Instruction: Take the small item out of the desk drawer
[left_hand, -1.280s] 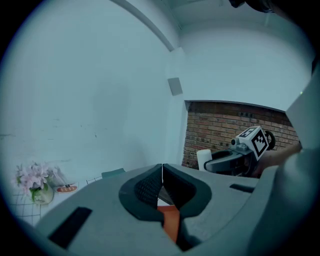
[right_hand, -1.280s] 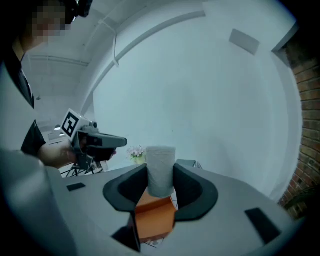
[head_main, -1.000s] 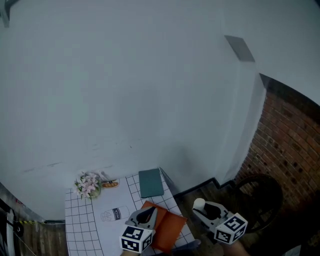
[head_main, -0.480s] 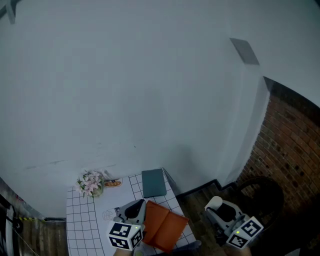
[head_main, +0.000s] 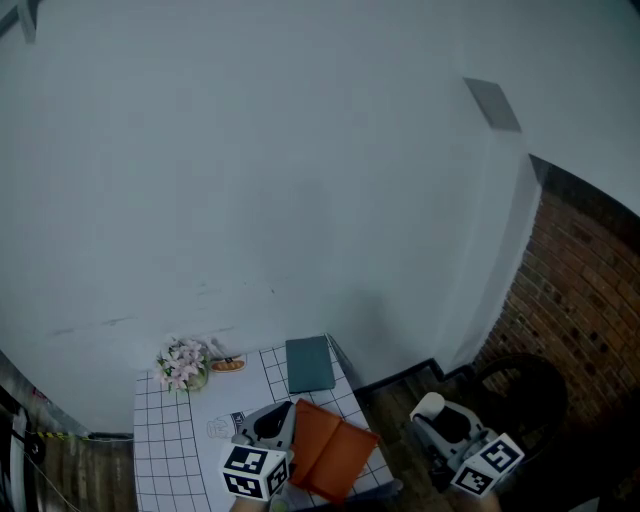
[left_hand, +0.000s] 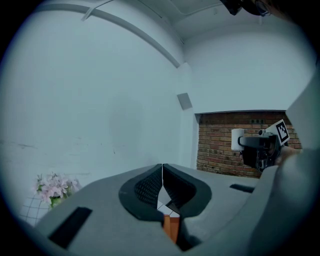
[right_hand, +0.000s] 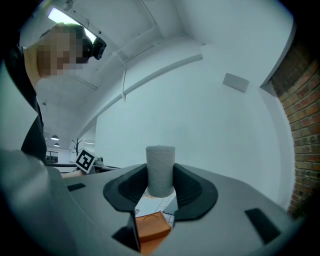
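Note:
A small white roll (right_hand: 160, 170) stands upright between the jaws of my right gripper (right_hand: 160, 176), which is shut on it. In the head view that gripper (head_main: 432, 412) hangs off the table's right side, above the dark floor, with the roll (head_main: 428, 405) at its tip. An orange box (head_main: 335, 450) lies on the checked table (head_main: 160, 440) and shows below the right jaws as well (right_hand: 152, 226). My left gripper (head_main: 270, 424) hovers over the table just left of the box, its jaws shut together with nothing between them (left_hand: 162, 172).
A teal book (head_main: 309, 364) lies at the table's far right corner, a pink flower bunch (head_main: 181, 365) at its far left. A plain pale wall rises behind. A brick wall (head_main: 590, 300) and a dark round seat (head_main: 520, 385) stand to the right.
My right gripper has carried the white roll further right and lower, away from the table. My left gripper has shifted a little left, off the orange box.

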